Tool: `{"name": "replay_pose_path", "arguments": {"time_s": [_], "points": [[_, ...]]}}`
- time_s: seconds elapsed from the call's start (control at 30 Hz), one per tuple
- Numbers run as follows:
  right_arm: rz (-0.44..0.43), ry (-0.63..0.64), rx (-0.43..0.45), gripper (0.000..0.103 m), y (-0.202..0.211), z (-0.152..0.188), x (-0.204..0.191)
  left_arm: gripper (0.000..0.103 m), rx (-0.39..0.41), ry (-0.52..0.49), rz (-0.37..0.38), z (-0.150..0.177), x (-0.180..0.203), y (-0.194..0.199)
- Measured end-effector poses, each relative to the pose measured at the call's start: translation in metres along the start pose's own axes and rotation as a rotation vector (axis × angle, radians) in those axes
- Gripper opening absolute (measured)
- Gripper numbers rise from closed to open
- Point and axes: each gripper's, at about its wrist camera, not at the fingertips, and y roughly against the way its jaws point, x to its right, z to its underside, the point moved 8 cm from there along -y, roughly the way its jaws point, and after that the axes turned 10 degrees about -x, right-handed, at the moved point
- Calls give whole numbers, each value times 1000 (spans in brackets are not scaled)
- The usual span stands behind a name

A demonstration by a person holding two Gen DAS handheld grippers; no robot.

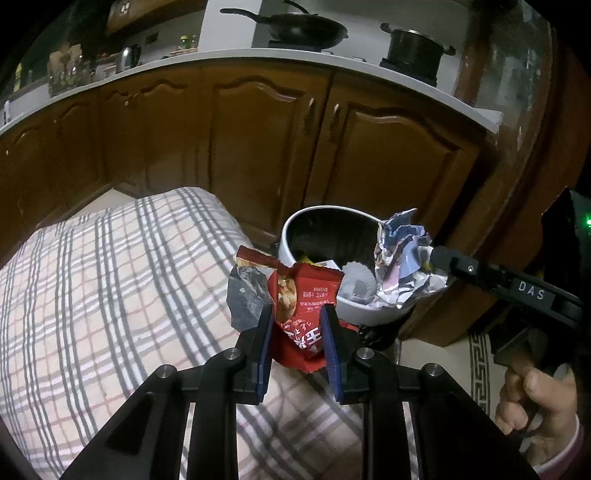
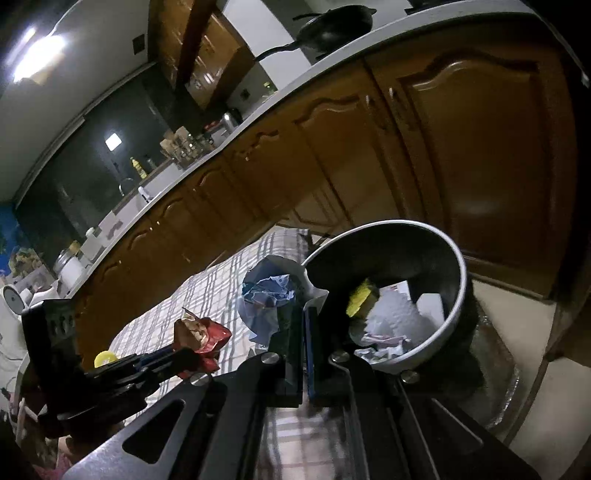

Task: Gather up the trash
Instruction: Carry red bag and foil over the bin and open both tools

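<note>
Left wrist view: I see my left gripper point(image 1: 297, 325) pinching a glossy red snack wrapper point(image 1: 301, 314), torn open at its top, between the blue-padded fingers point(image 1: 330, 343).
Wrapper position: it is lifted just above the plaid cloth point(image 1: 110, 277), right beside the bin's near rim.
Crumpled paper: a creased, shiny bluish-white wad point(image 1: 400, 266) is clamped in my right gripper point(image 1: 430, 258) over the bin's right edge; in the right wrist view the wad point(image 2: 269, 299) sits at the tips of nearly closed fingers point(image 2: 291, 332).
Bin: round, smooth white rim with dark inside point(image 1: 291, 229); it holds a fluted white paper cup point(image 1: 354, 277), a yellow scrap point(image 2: 360, 297) and white paper.
Surroundings: carved brown cabinet doors point(image 1: 388, 158) stand close behind the bin; a black wok point(image 1: 306, 26) and a pot point(image 1: 415, 46) sit on the counter above.
</note>
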Motion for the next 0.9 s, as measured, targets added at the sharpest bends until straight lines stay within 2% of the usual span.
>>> {"name": "replay_pose_path", "arguments": {"time_s": [0.53,0.9], "points": [[46,-33,20,1,10,-19,36,23,-4,-63,12,-27,30,-27],[85,-36,5,1,1,-32,51,23,-22,-71,18,-55,38,-52]]}}
